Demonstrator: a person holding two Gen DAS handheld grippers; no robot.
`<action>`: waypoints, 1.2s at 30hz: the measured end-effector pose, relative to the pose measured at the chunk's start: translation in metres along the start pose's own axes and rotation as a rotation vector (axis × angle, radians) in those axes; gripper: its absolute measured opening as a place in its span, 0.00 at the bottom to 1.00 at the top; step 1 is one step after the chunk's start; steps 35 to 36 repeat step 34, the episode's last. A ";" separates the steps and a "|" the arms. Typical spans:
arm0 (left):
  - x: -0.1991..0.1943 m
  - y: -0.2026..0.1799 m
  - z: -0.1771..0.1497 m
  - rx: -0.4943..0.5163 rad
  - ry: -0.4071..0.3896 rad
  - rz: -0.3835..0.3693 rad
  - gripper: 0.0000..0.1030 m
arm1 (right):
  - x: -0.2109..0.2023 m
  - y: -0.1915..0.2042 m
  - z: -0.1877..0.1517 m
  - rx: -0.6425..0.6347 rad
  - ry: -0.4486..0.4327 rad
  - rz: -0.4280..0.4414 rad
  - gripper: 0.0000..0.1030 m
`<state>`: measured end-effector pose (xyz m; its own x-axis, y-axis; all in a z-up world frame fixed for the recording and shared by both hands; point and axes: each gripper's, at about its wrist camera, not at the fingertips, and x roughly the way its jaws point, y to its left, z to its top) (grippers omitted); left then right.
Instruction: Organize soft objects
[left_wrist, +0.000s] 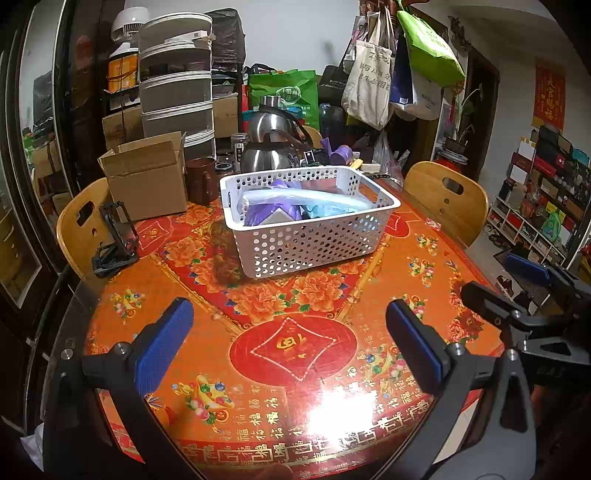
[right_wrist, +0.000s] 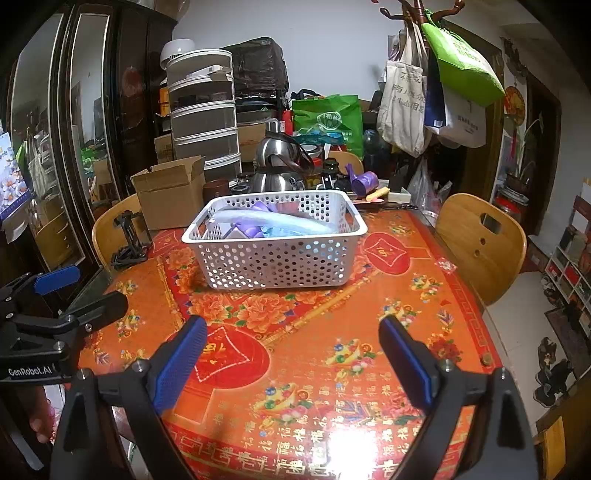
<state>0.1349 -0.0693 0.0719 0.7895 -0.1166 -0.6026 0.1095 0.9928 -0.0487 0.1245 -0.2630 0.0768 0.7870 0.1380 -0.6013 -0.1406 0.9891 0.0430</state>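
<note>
Two views examined. Left wrist view: the left gripper (left_wrist: 290, 345) stands with jaws wide and empty above the near edge of the red-and-orange table (left_wrist: 424, 266). The white perforated basket (left_wrist: 314, 240) sits toward the far edge, holding purple and pale blue soft items (left_wrist: 291, 206). A cardboard box (left_wrist: 147, 177) stands at the far left corner.

Right wrist view: the right gripper (right_wrist: 291, 354) is likewise spread wide, empty, above the near edge, basket (right_wrist: 277, 258) well beyond.
</note>
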 end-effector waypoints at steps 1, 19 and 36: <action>0.000 0.000 0.000 -0.001 0.000 0.000 1.00 | 0.000 0.000 0.000 0.000 0.000 0.000 0.91; 0.003 -0.001 -0.002 0.002 0.007 -0.009 1.00 | 0.001 -0.001 -0.001 -0.003 0.002 -0.004 0.91; 0.002 -0.001 -0.003 0.024 -0.006 -0.018 1.00 | 0.002 -0.003 -0.002 0.005 0.002 0.002 0.91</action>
